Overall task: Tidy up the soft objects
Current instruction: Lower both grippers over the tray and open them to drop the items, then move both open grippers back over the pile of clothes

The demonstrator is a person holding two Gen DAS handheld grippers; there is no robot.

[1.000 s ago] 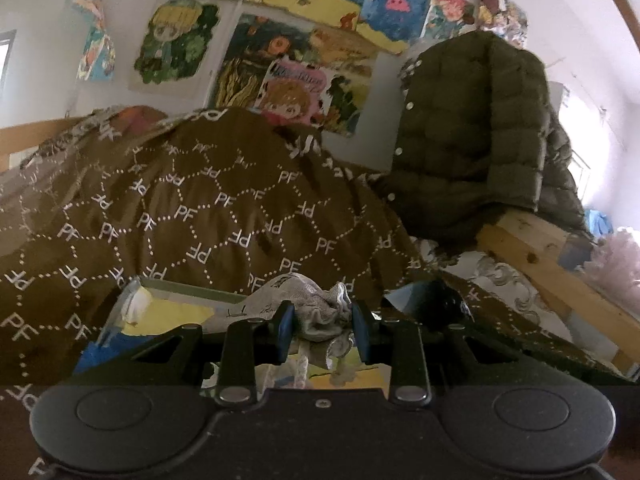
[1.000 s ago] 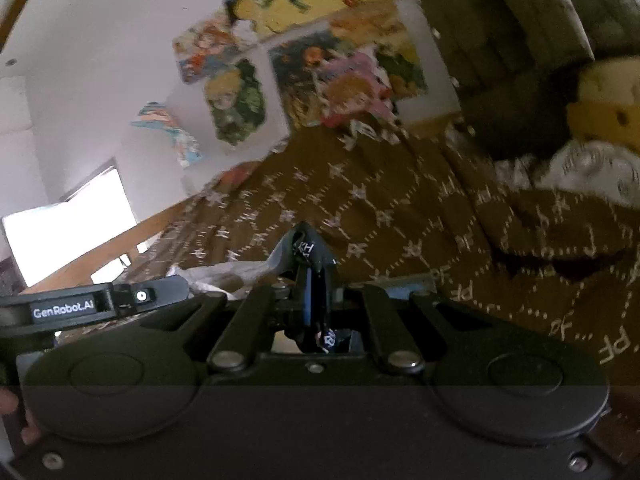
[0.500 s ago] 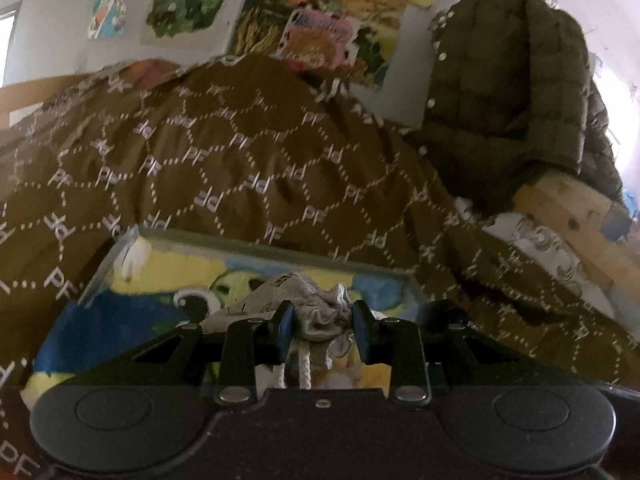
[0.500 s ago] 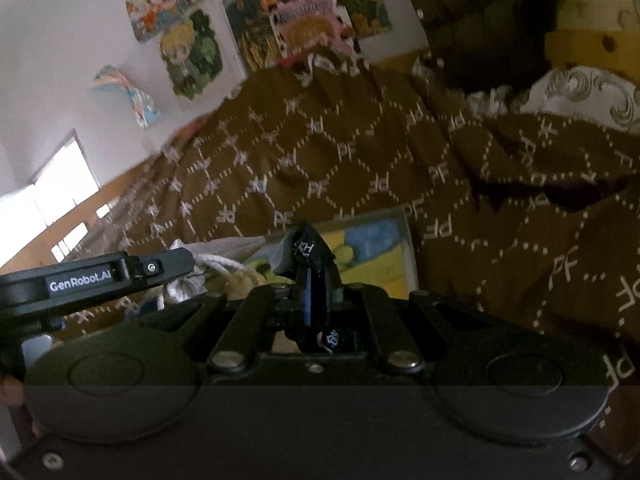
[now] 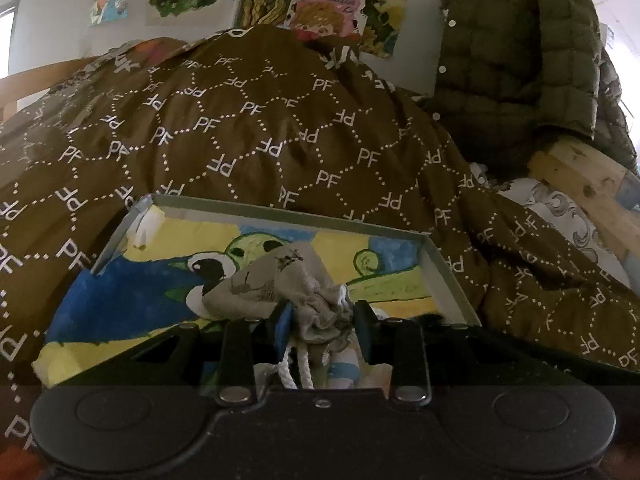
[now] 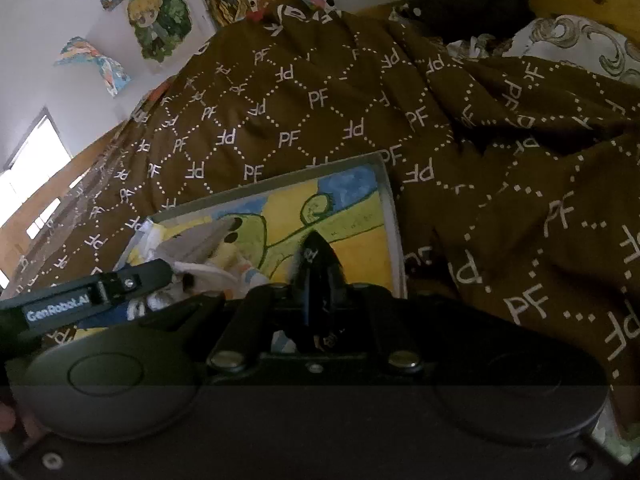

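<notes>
My left gripper (image 5: 322,316) is shut on a grey drawstring pouch (image 5: 280,284) and holds it over a shallow box (image 5: 280,212) with a blue, yellow and green painted floor. White cords hang below the pouch. My right gripper (image 6: 318,280) is shut on a small black fabric item (image 6: 320,256) and holds it over the same box (image 6: 390,208), at its right side. The left gripper (image 6: 120,284) with the pouch (image 6: 196,240) shows at the left of the right wrist view.
The box lies on a brown quilt (image 5: 260,128) printed with white PF letters. A green puffer jacket (image 5: 516,52) hangs over a wooden bed frame (image 5: 580,184) at the right. Posters (image 5: 332,8) cover the wall behind. A patterned pillow (image 6: 580,44) lies at the far right.
Both grippers have come down and forward over the box, which now fills much more of both views. Each still holds its item.
</notes>
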